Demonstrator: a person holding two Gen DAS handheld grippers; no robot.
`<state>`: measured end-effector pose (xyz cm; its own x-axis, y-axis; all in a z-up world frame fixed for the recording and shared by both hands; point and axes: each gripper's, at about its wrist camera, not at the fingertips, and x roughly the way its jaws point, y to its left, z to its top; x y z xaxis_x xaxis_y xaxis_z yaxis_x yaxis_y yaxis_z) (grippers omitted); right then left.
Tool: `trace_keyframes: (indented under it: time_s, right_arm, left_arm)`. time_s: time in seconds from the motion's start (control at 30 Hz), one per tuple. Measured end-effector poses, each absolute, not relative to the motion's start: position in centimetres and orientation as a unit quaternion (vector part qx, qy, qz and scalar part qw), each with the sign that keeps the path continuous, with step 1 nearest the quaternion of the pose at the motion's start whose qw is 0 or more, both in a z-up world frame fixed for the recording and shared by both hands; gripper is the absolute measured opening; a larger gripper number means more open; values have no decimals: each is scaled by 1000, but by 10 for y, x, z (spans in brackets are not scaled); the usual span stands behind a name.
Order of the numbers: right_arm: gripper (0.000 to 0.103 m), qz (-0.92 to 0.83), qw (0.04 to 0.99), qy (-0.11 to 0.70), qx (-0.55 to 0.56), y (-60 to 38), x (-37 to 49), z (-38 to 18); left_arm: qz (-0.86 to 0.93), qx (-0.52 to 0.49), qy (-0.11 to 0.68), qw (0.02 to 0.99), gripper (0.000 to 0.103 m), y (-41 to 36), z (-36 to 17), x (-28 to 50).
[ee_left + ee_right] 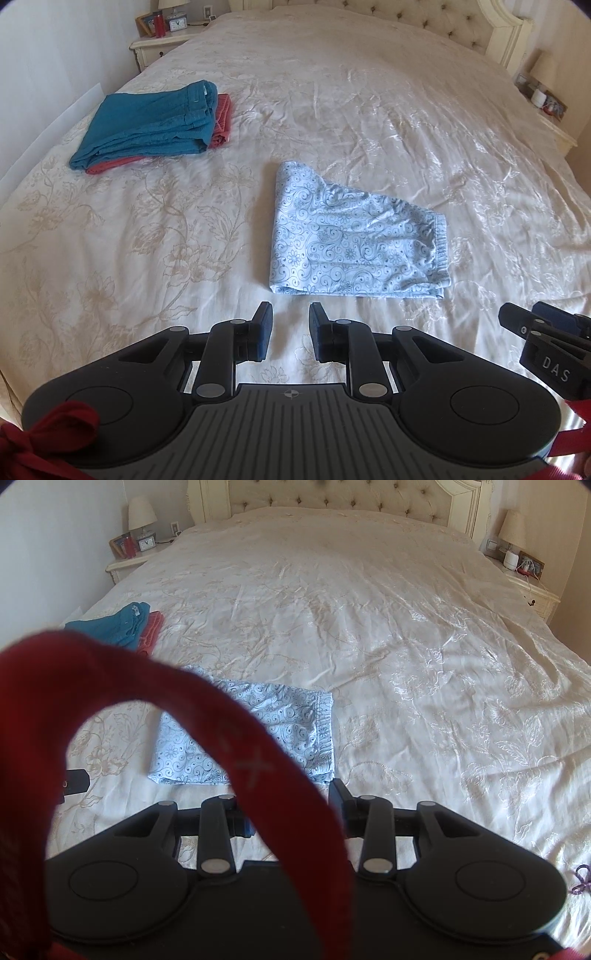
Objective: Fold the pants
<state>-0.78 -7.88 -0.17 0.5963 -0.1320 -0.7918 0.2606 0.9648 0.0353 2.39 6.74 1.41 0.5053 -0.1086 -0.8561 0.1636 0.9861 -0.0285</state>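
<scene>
Light blue pants with a dark swirl print (pixel 354 236) lie folded flat on the cream bedspread (pixel 332 110). They also show in the right wrist view (pixel 288 720). My left gripper (pixel 290 328) is open and empty, just short of the pants' near edge. My right gripper (pixel 291 805) is near the pants' near right corner; a red strap (pixel 236 738) close to the lens hides its left finger and the gap. It shows from the side in the left wrist view (pixel 532 321).
A folded teal garment (pixel 147 122) lies on a folded red one (pixel 221 122) at the bed's left. Nightstands with lamps flank the tufted headboard (pixel 332 502): one left (pixel 129 561), one right (pixel 528 579).
</scene>
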Motion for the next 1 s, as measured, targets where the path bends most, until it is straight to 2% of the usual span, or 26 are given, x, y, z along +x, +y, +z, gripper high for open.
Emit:
trace_keyframes:
  time_s: [1.0]
  right_arm:
    - [48,-123,876,463,53,-75,1,-3]
  left_arm:
    - [-73,46,497,863,22,65,10,27]
